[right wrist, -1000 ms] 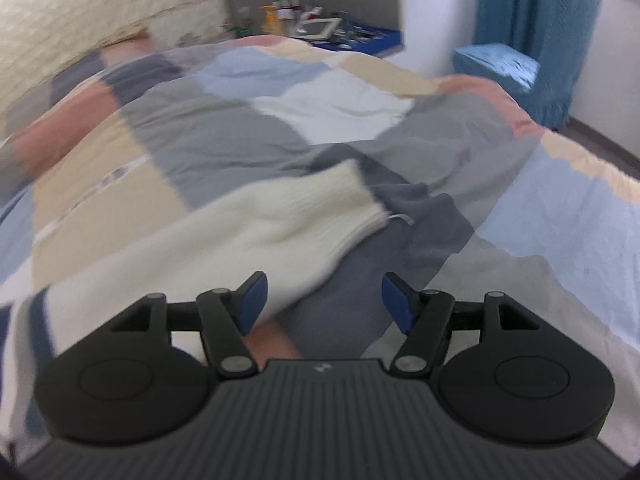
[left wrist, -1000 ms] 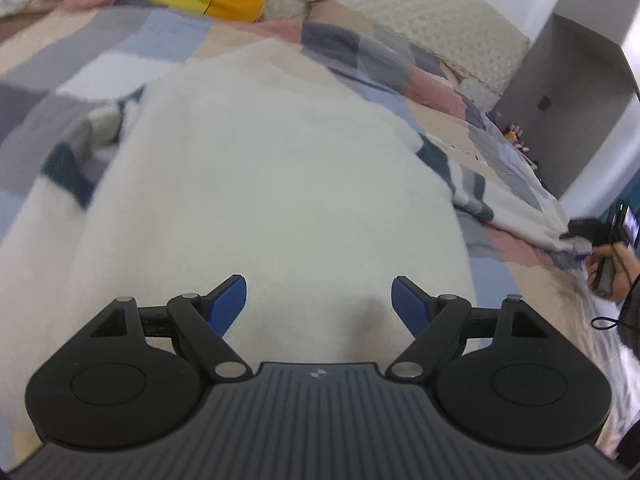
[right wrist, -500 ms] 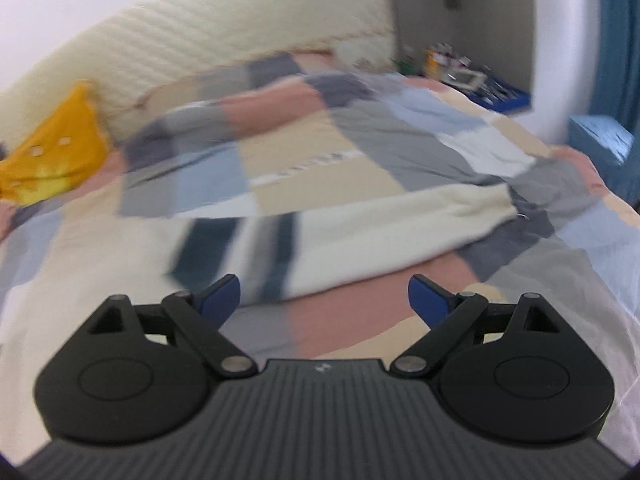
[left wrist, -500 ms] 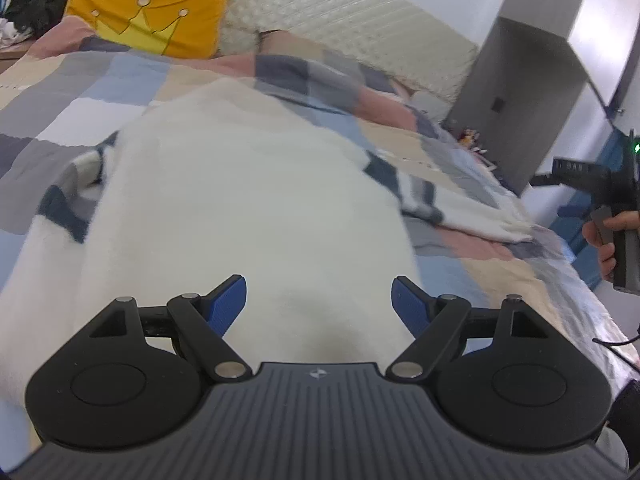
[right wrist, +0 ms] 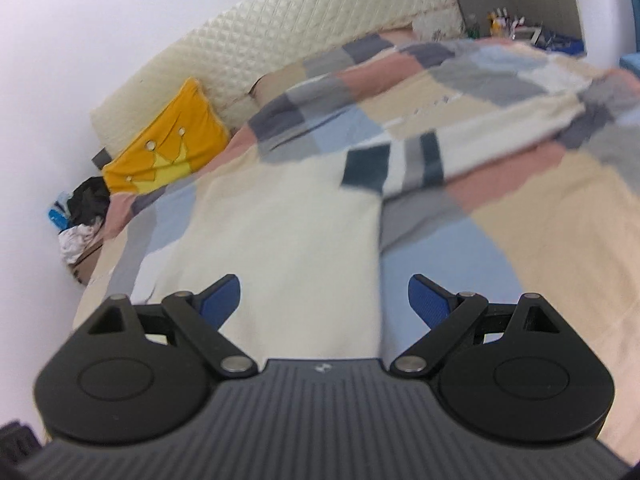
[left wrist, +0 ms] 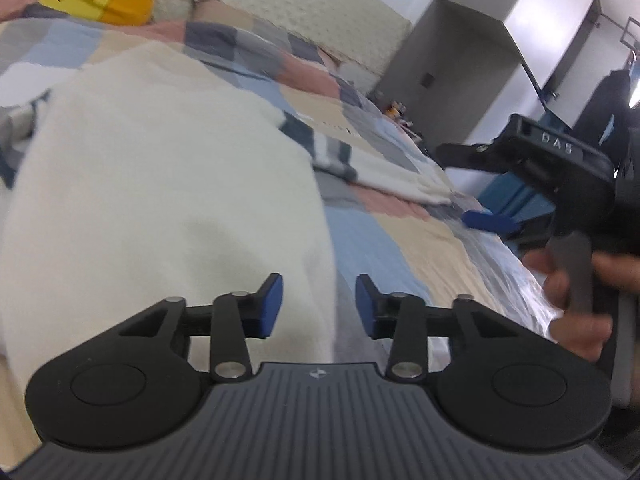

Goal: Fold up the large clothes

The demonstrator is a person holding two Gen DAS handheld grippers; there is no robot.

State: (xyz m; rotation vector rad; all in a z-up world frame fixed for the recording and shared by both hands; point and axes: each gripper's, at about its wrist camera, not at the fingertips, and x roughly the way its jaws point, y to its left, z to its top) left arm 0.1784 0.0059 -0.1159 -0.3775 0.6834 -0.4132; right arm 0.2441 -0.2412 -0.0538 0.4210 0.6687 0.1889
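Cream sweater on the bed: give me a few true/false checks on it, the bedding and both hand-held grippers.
1. The cream sweater lies spread on a patchwork quilt. True.
2. The left hand-held gripper is clamped on a sleeve cuff. False: its jaws have just been closing, but the pads stand apart, with only the sweater's hem edge seen between them.
3. The right hand-held gripper is open and holds nothing. True.
4. The cushion by the headboard is blue with stars. False: it is yellow-orange with a crown design.
5. The sweater's right sleeve, with dark and grey bands, is folded across the body. False: it stretches out sideways over the quilt.
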